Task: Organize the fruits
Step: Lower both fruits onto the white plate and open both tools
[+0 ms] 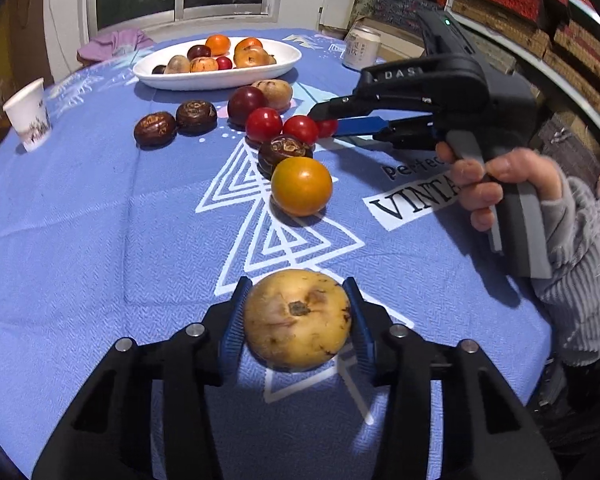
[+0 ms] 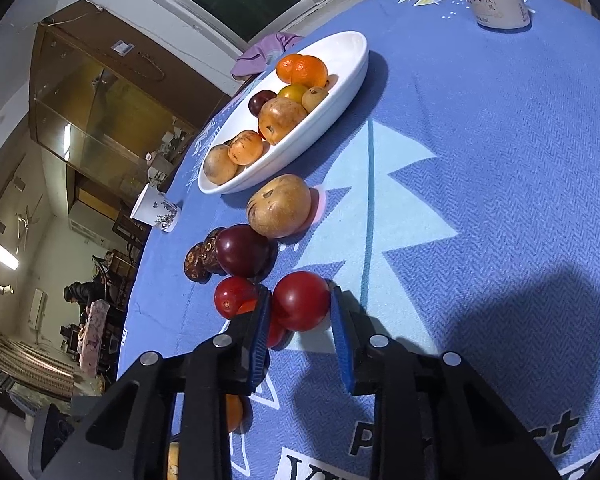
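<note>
My left gripper is low on the blue tablecloth, and its blue pads press both sides of a yellow-brown speckled fruit. In the right wrist view my right gripper is shut on a red cherry tomato that rests on the cloth. The left wrist view shows that right gripper reaching in from the right. Loose fruit lies in a line: an orange tomato, dark brown fruits, a dark plum and two more red tomatoes. Several fruits fill a white oval plate.
A paper cup stands at the left table edge. A drink can is at the back right and a purple cloth lies behind the plate. A person's hand holds the right gripper's handle. Stacked boxes line the right wall.
</note>
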A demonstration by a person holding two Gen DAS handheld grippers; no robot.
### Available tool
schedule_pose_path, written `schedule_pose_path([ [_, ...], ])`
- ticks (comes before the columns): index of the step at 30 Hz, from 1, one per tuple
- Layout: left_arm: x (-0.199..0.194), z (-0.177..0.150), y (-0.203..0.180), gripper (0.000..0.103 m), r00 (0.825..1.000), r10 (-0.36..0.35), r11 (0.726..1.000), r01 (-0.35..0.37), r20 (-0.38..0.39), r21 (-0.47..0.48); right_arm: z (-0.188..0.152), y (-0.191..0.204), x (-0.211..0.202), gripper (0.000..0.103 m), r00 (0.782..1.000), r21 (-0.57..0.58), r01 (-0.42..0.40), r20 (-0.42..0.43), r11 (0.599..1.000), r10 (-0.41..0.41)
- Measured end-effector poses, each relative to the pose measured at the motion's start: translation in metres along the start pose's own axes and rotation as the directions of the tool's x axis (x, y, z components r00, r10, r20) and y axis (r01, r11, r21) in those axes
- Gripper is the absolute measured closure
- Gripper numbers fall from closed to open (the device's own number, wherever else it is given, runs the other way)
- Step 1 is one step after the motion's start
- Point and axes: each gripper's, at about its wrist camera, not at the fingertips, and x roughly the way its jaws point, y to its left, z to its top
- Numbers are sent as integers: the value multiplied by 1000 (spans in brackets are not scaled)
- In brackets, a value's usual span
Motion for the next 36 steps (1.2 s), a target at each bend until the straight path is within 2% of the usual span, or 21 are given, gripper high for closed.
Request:
schedule_pose_path([
  [7, -7, 7, -1, 58, 1000, -6, 1000, 6, 28, 6, 0, -1, -4, 73, 1000, 13, -18, 1, 1000, 18],
  [10, -14, 32, 3, 58, 997, 31, 999, -32, 69, 20, 5, 4, -17, 73, 998, 4, -40, 38, 999, 40],
  [12, -20, 61, 9, 57, 991, 68, 997, -71, 113, 25, 14, 13, -32, 73, 996, -32, -16, 90, 999, 19],
  [15, -28, 116, 20, 57, 965, 152, 987, -158, 212, 13, 42, 31, -54, 73, 982, -95, 55, 184, 994, -37],
  [18, -22, 172, 37, 57, 914, 260, 965, -260, 312, -43, 75, 52, -64, 73, 959, -160, 146, 263, 976, -101],
  [20, -9, 198, 50, 57, 892, 307, 952, -293, 331, -92, 93, 62, -59, 73, 944, -189, 204, 297, 960, -142],
  [22, 9, 220, 66, 57, 896, 313, 949, -286, 315, -131, 112, 68, -42, 73, 933, -214, 255, 310, 943, -182],
  [26, 53, 246, 92, 57, 910, 322, 942, -280, 259, -186, 141, 63, 2, 73, 937, -212, 287, 267, 934, -227],
  [31, 96, 255, 122, 57, 926, 325, 932, -279, 190, -231, 156, 38, 42, 73, 938, -198, 317, 209, 928, -276],
  [33, 107, 255, 130, 57, 925, 331, 928, -283, 187, -243, 156, 31, 48, 73, 934, -199, 332, 202, 922, -293],
  [35, 107, 252, 135, 50, 918, 340, 923, -284, 206, -259, 155, 28, 50, 71, 933, -204, 338, 199, 919, -299],
  [36, 106, 251, 137, 38, 915, 341, 922, -282, 214, -266, 156, 27, 50, 67, 932, -194, 337, 207, 921, -298],
])
